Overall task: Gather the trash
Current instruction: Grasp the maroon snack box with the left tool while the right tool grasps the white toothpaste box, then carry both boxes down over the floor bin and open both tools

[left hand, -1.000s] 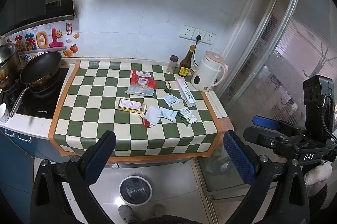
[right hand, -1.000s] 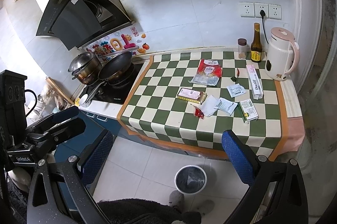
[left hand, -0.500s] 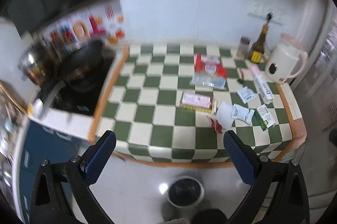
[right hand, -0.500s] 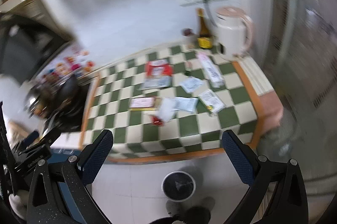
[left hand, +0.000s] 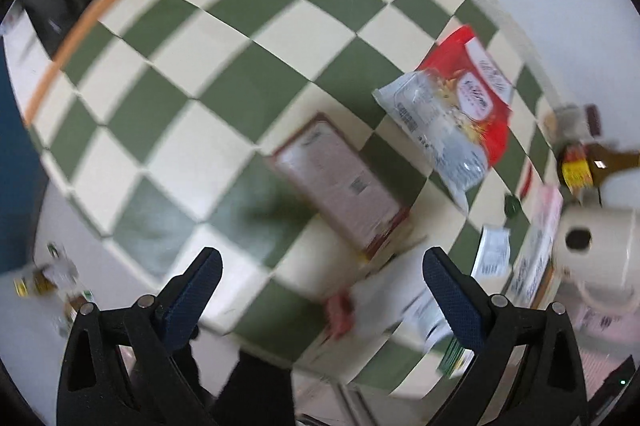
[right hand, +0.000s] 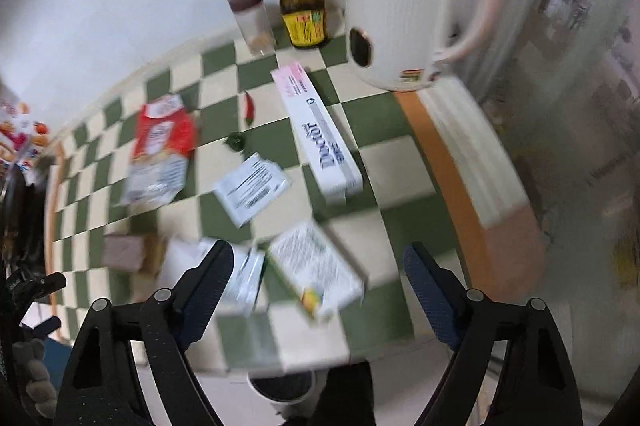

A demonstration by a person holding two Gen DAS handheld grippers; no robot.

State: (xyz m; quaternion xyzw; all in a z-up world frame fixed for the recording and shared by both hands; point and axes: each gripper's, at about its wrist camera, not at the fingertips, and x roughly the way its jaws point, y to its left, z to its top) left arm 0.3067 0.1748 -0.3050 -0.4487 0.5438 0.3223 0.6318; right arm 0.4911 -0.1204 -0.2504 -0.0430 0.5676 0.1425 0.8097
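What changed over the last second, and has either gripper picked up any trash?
Both grippers moved from beyond the counter edge down over the litter: the left gripper toward the pink box, the right gripper above the green-edged packet. Both are open and empty. The trash lies where it was.

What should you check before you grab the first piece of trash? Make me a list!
1. Left hand-held gripper open and empty: ok.
2. Right hand-held gripper open and empty: ok.
3. Trash in front of right one: ok, green-edged packet lies between its fingers.
4. Trash in front of left one: ok, pink packet ahead.
5. Bin below counter edge: ok.
6. Sharp picture for aiming: not ok, blurred.
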